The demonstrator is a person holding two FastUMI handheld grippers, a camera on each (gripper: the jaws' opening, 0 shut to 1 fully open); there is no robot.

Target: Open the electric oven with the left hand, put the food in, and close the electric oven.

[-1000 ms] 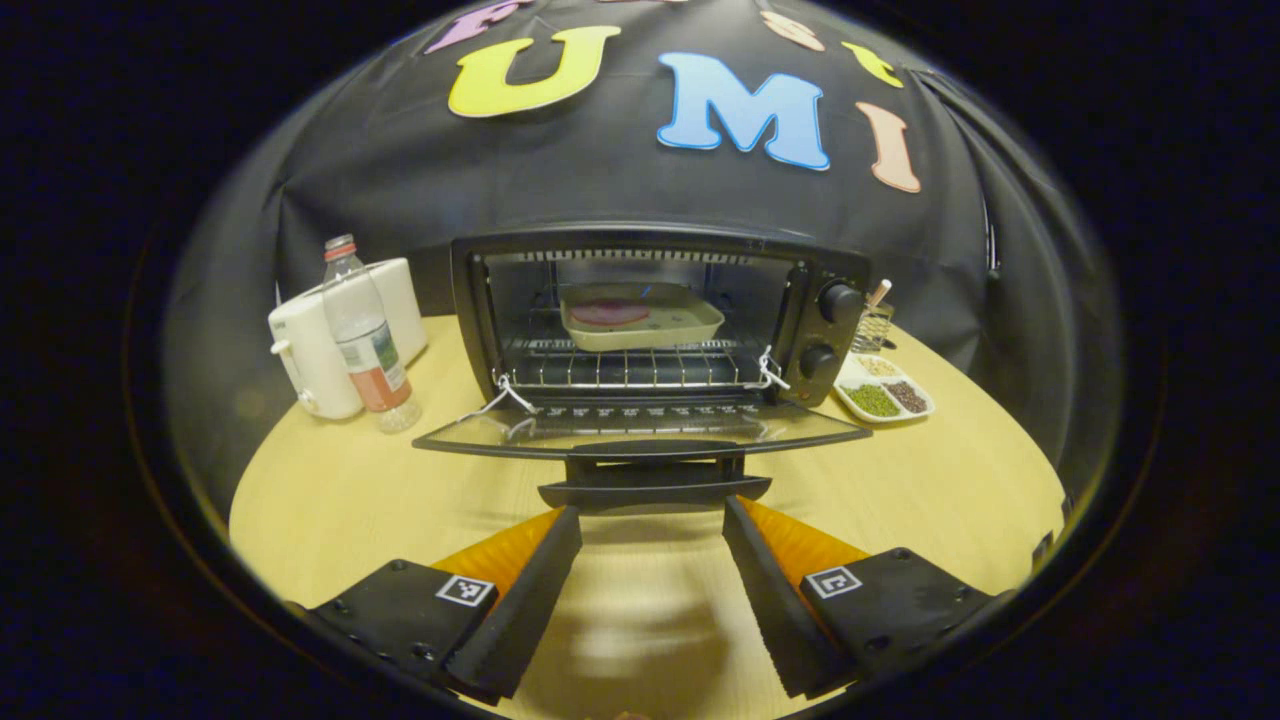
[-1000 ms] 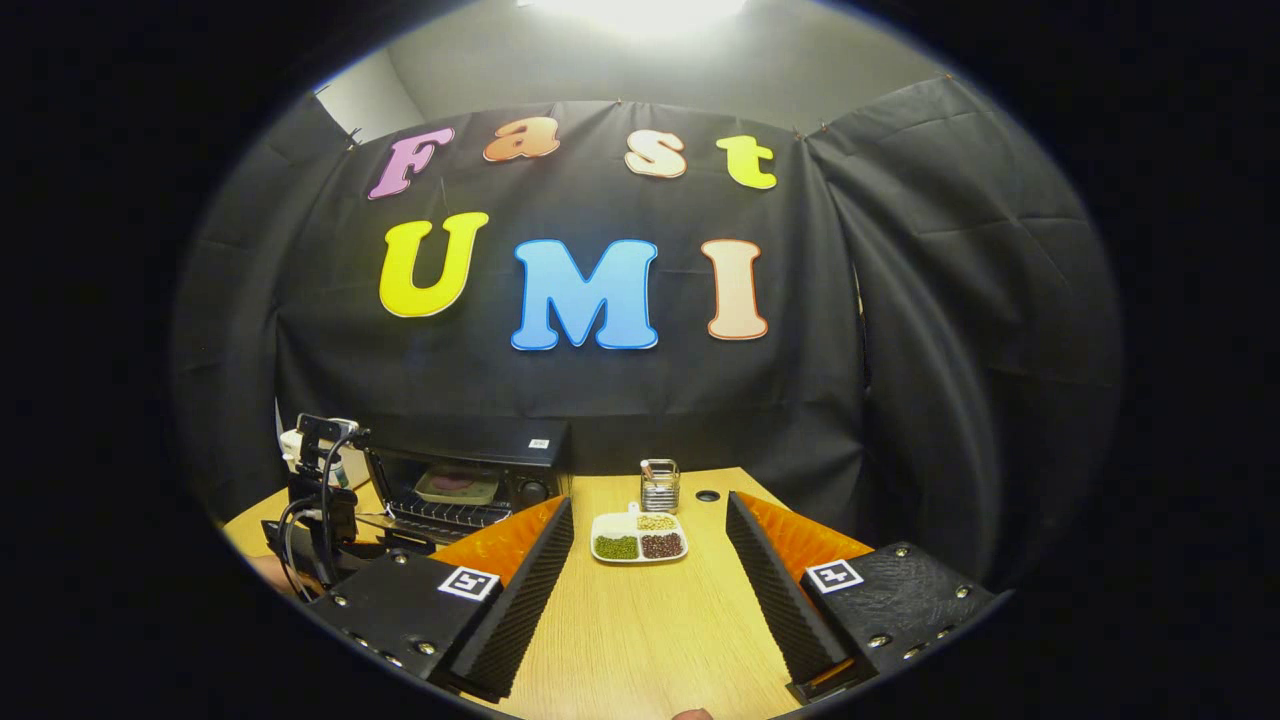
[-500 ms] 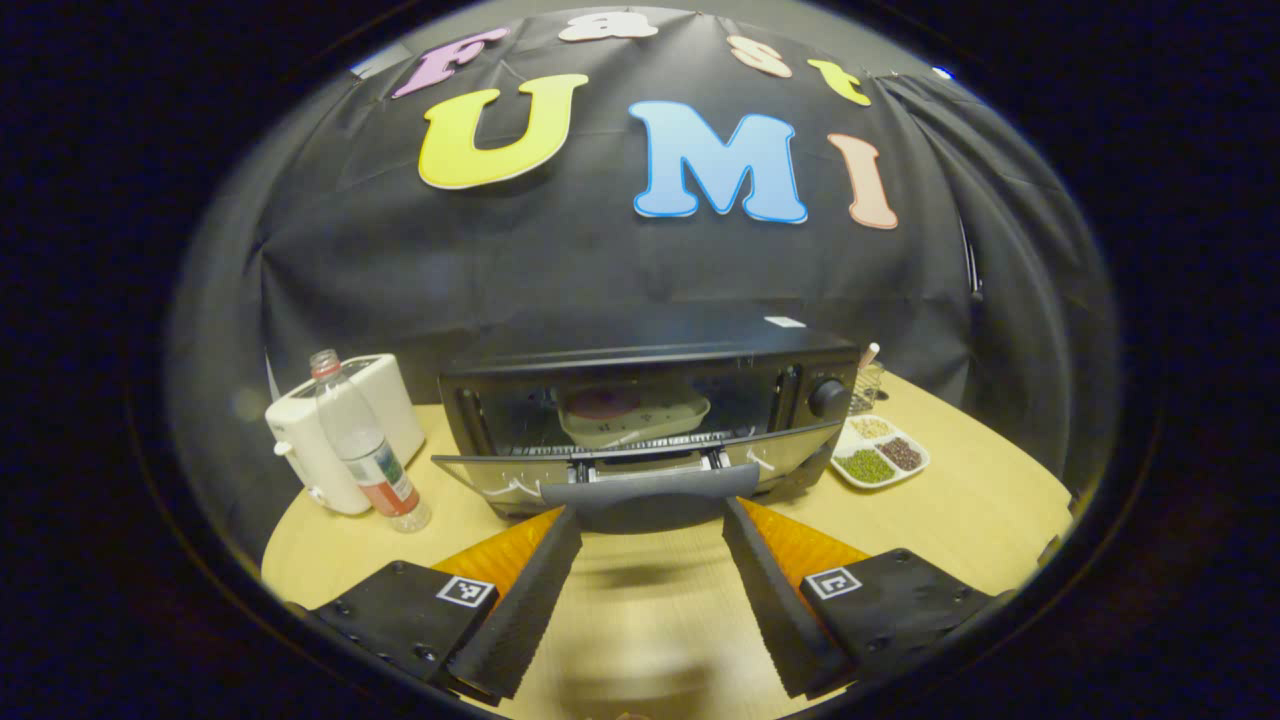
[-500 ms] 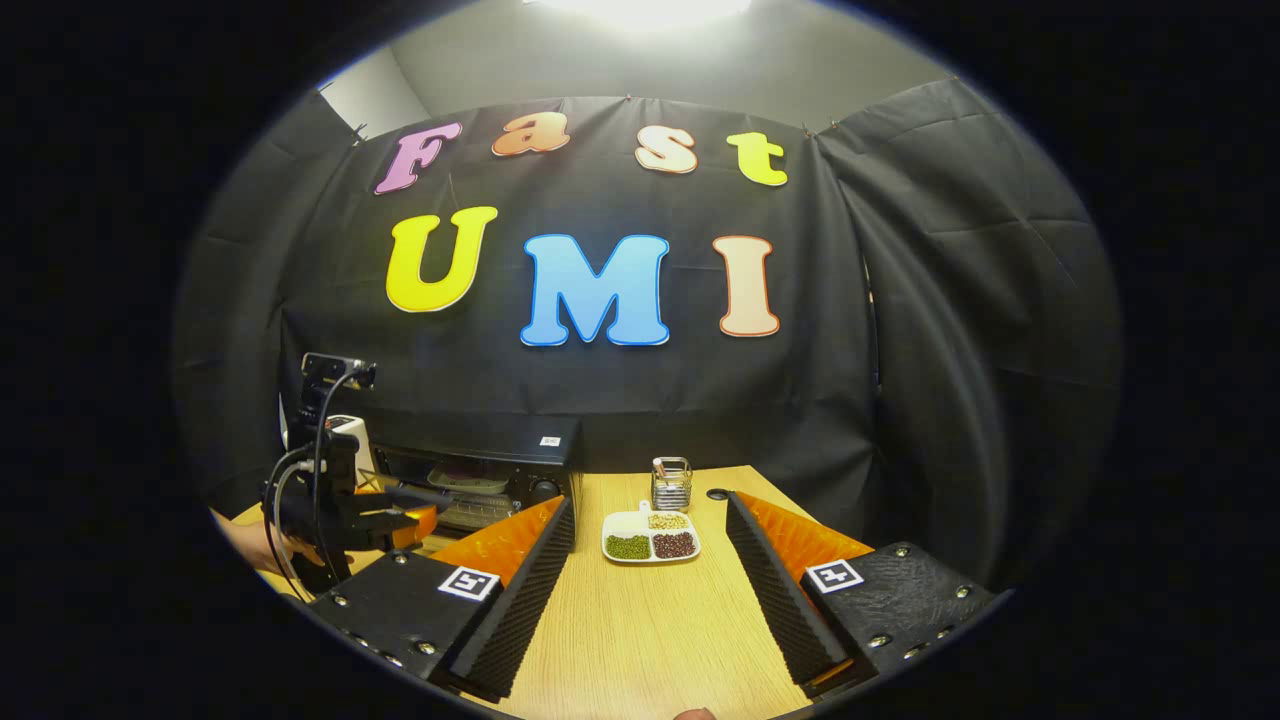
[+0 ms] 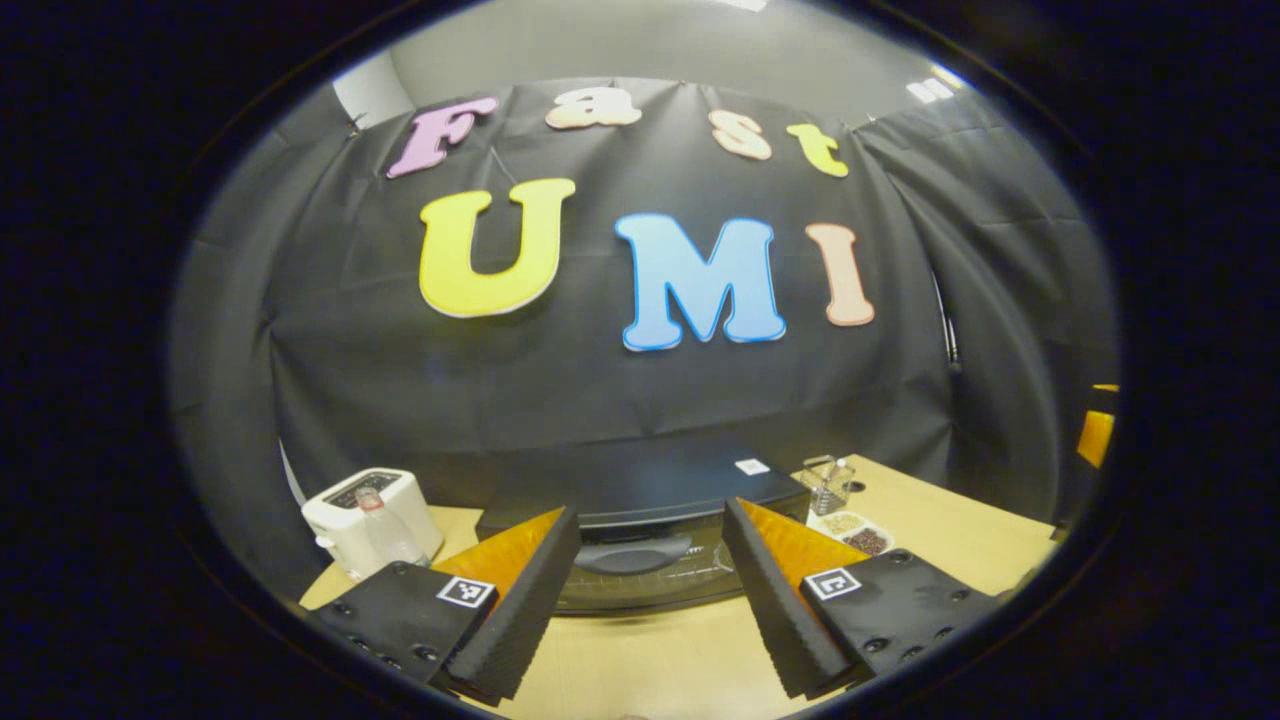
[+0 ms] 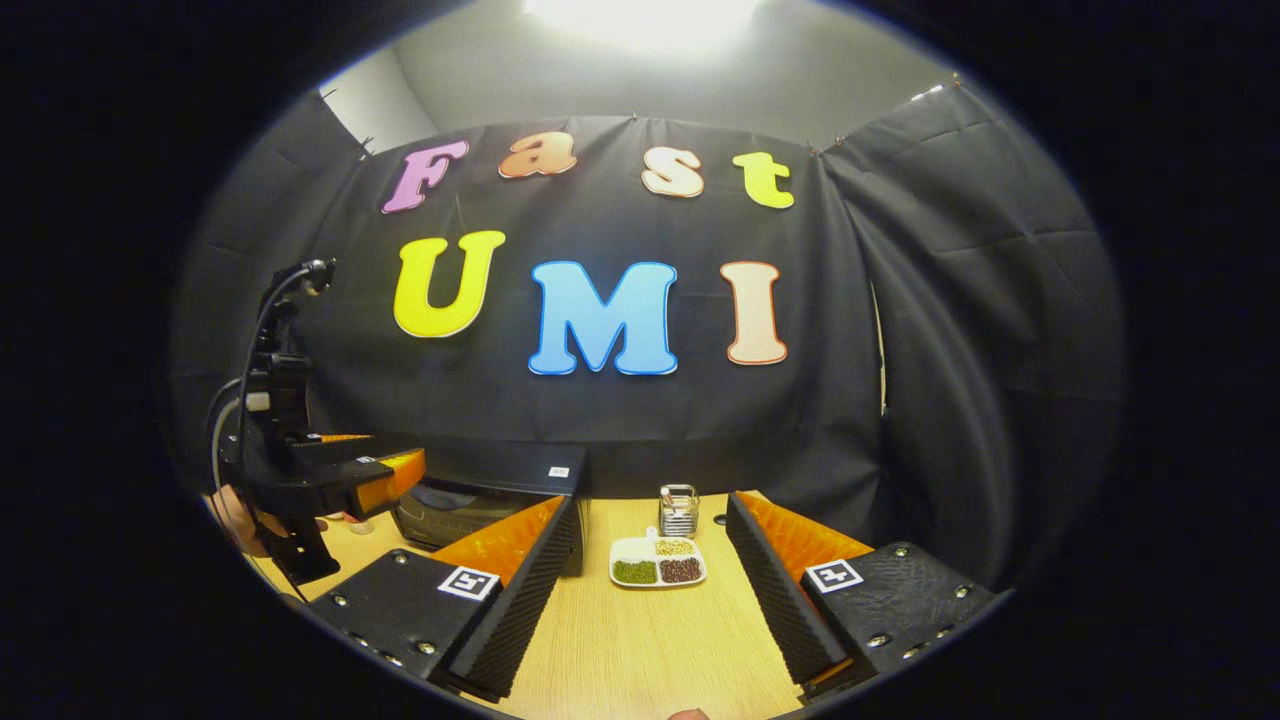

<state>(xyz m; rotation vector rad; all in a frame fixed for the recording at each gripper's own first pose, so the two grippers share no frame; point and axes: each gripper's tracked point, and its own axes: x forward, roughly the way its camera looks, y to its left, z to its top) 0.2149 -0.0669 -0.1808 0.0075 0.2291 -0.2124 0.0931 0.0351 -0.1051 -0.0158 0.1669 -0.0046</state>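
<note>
We are finishing the close: oven (image 5: 640,545) sitting on the bench (image 5: 940,520) with its door (image 5: 640,570) looking up, left gripper (image 5: 645,590) jaws spread and empty before the handle (image 5: 630,553), right gripper (image 6: 650,600) jaws spread idle, so we are nudging squarely until it seats.

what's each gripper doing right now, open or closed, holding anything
Left gripper: open, holding nothing, raised in front of the oven, whose door looks shut.
Right gripper: open, holding nothing, above the table.
</note>
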